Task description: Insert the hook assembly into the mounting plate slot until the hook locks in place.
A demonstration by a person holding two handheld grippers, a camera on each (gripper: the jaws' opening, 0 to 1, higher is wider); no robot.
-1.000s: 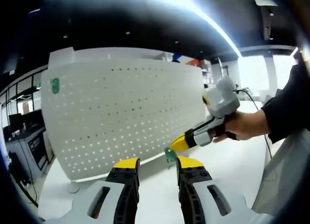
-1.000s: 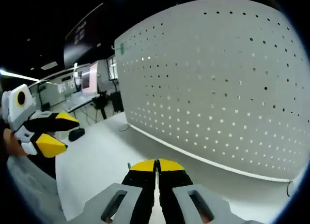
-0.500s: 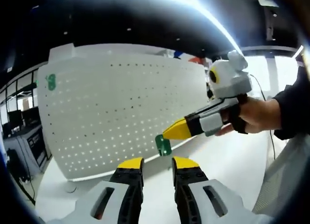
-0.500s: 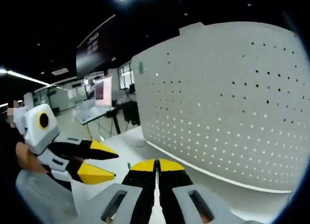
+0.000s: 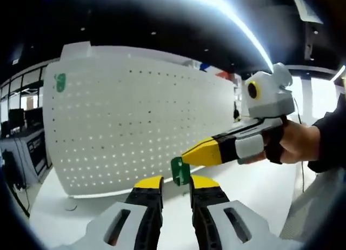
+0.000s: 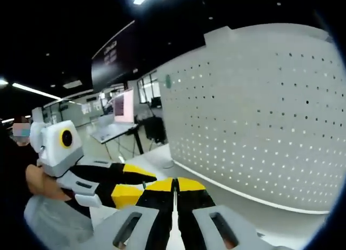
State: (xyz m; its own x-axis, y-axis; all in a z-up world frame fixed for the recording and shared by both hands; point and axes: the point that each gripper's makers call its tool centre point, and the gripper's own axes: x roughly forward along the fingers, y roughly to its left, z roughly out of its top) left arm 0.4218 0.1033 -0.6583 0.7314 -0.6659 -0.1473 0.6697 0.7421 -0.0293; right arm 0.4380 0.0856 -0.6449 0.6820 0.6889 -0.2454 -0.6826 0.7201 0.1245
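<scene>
A green hook hangs from the yellow tips of my right gripper, which a hand brings in from the right of the left gripper view, shut on it. The hook sits just above the gap of my left gripper, whose jaws stand a little apart around its lower end. A tall white perforated mounting plate stands upright behind them, with another green piece near its top left corner. In the right gripper view my right gripper has its jaws pressed together, the left gripper lies close on the left, and the plate fills the right.
The plate stands on a white table with bare surface in front of it. A person's hand and dark sleeve hold the right gripper. Office desks and screens lie far behind, under ceiling lights.
My right gripper has carried the green hook up off the table and left, down to my left gripper's tips. The left jaws have narrowed. Both grippers have drawn together.
</scene>
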